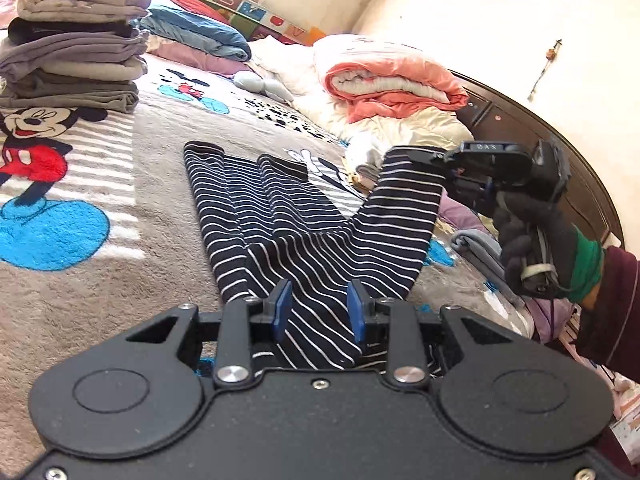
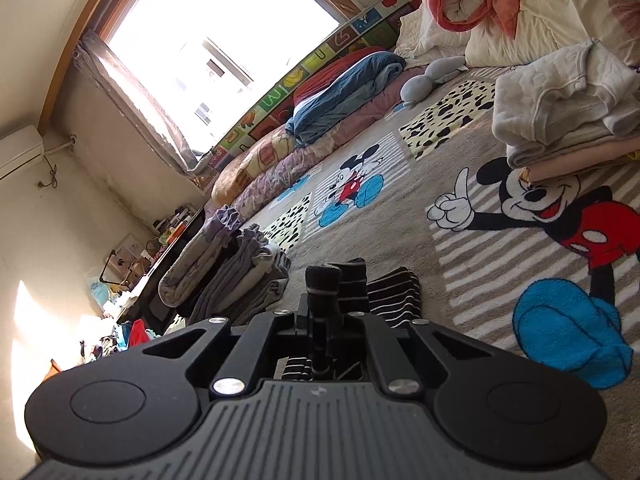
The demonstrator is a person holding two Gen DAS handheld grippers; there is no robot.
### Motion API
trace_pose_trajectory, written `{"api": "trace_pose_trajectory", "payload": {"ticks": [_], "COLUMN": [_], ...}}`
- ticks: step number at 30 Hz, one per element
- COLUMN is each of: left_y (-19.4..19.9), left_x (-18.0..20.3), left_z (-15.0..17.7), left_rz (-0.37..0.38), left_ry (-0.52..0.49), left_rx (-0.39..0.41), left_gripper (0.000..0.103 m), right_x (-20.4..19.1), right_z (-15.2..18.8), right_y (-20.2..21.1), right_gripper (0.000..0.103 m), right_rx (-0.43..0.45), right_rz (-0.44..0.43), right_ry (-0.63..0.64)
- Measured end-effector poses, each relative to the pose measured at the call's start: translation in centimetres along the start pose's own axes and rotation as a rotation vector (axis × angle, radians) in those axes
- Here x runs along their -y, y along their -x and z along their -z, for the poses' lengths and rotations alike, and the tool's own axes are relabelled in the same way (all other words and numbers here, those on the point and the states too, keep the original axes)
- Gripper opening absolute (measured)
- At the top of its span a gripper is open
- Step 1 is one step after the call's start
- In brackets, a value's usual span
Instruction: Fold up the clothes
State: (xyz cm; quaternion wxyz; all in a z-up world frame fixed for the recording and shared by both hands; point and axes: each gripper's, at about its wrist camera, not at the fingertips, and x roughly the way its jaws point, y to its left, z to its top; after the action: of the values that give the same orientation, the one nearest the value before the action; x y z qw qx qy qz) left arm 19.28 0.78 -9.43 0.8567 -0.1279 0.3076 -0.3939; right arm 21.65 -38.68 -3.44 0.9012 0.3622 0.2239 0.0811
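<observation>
Lifting striped garment (image 1: 304, 236) hem with pinched right gripper (image 1: 416, 157) for folding; anchoring with wide-spread left gripper (image 1: 320, 312).

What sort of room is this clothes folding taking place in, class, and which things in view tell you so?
Most likely a bedroom, with folding done on a bed. The Mickey Mouse blanket covers the surface, a rolled pink quilt lies beyond, and a dark wooden headboard stands behind it.

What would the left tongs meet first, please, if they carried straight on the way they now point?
Most likely the striped garment: it already lies between the open left tongs and stretches ahead along the blanket. Their height above the cloth is unclear.
</observation>
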Motion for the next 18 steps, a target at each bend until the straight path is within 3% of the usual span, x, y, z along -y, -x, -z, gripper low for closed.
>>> {"api": "trace_pose_trajectory", "payload": {"ticks": [2, 4, 6, 8, 10, 14, 17, 18], "left_y": [-1.3, -3.4, -3.8, -2.8, -2.1, -2.6, -4.0, -4.7], "left_x": [-0.3, -0.6, -0.5, -0.3, -0.3, 0.0, 0.1, 0.0], "left_z": [0.2, 1.0, 1.4, 0.6, -0.1, -1.4, -2.0, -1.8], "left_rz": [-0.022, -0.052, -0.021, -0.016, -0.024, -0.102, -0.128, -0.143], "left_ry": [-0.004, 0.000, -0.007, -0.011, -0.012, -0.049, -0.086, -0.099], "left_rx": [-0.059, -0.198, -0.215, -0.184, -0.100, 0.010, 0.015, -0.023], "left_gripper": [0.027, 0.027, 0.027, 0.027, 0.027, 0.027, 0.027, 0.027], "right_x": [0.9, 1.7, 2.3, 2.4, 2.2, 0.8, -0.8, -1.4], "right_z": [0.6, 0.8, 0.8, 0.5, 0.2, 0.1, 0.6, 0.9], "right_y": [0.3, 0.9, 1.6, 2.1, 2.5, 3.1, 4.5, 5.2], "right_gripper": [0.008, 0.008, 0.008, 0.008, 0.008, 0.008, 0.008, 0.008], "right_rx": [-0.004, 0.010, 0.029, 0.041, 0.048, 0.051, 0.070, 0.081], "right_rz": [0.005, 0.001, -0.014, -0.023, -0.043, -0.098, -0.157, -0.178], "right_ry": [-0.015, -0.041, -0.062, -0.065, -0.058, -0.007, 0.043, 0.060]}}
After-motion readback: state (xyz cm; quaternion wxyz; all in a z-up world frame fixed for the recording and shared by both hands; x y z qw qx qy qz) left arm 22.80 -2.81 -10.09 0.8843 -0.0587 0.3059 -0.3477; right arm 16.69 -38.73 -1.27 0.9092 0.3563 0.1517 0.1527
